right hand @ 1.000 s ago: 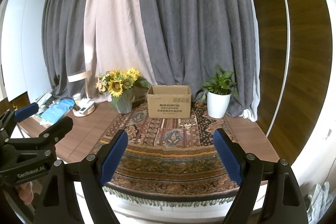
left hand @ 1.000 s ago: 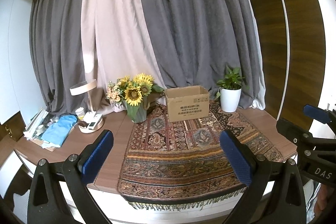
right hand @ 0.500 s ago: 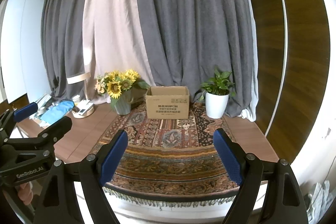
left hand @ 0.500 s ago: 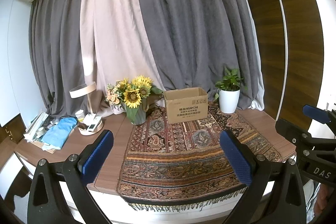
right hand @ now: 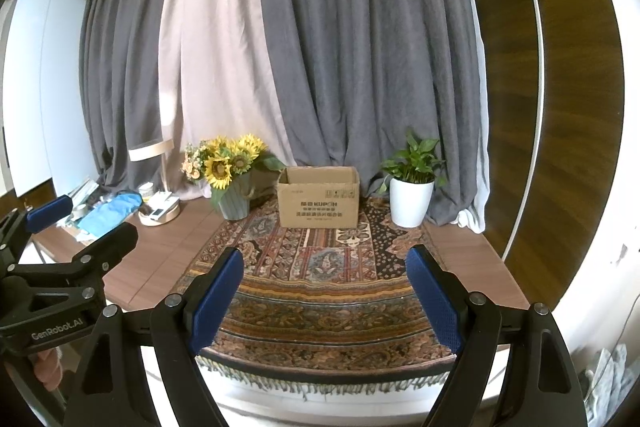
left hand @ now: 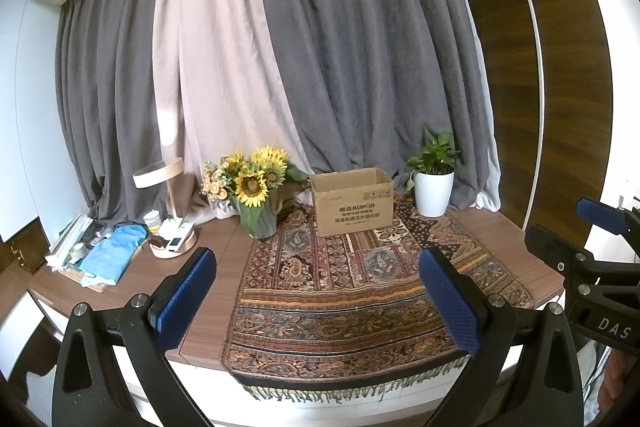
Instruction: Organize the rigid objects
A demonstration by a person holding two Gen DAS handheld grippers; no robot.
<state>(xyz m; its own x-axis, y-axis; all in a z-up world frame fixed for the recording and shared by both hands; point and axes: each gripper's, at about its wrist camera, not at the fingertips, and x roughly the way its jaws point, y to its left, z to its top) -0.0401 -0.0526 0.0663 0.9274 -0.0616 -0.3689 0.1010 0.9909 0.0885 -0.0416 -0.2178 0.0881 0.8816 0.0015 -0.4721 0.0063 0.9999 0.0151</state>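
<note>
An open cardboard box [left hand: 352,202] [right hand: 319,197] stands at the back of a patterned rug [left hand: 348,287] [right hand: 324,283] on the wooden table [left hand: 132,279]. My left gripper [left hand: 318,267] hovers open before the table's front edge, nothing between its blue pads. My right gripper [right hand: 326,261] is also open and empty, held beside it to the right. Each shows in the other's view: the right gripper [left hand: 576,227] at the right edge, the left gripper [right hand: 84,219] at the left edge. Small items lie in a round tray [left hand: 174,247] at the left.
A vase of sunflowers [left hand: 256,199] stands left of the box, a white potted plant [left hand: 434,187] to its right. A desk lamp [left hand: 160,175], a blue cloth [left hand: 114,255] and stacked papers occupy the table's left end. Curtains hang behind; a wood-panelled wall is to the right.
</note>
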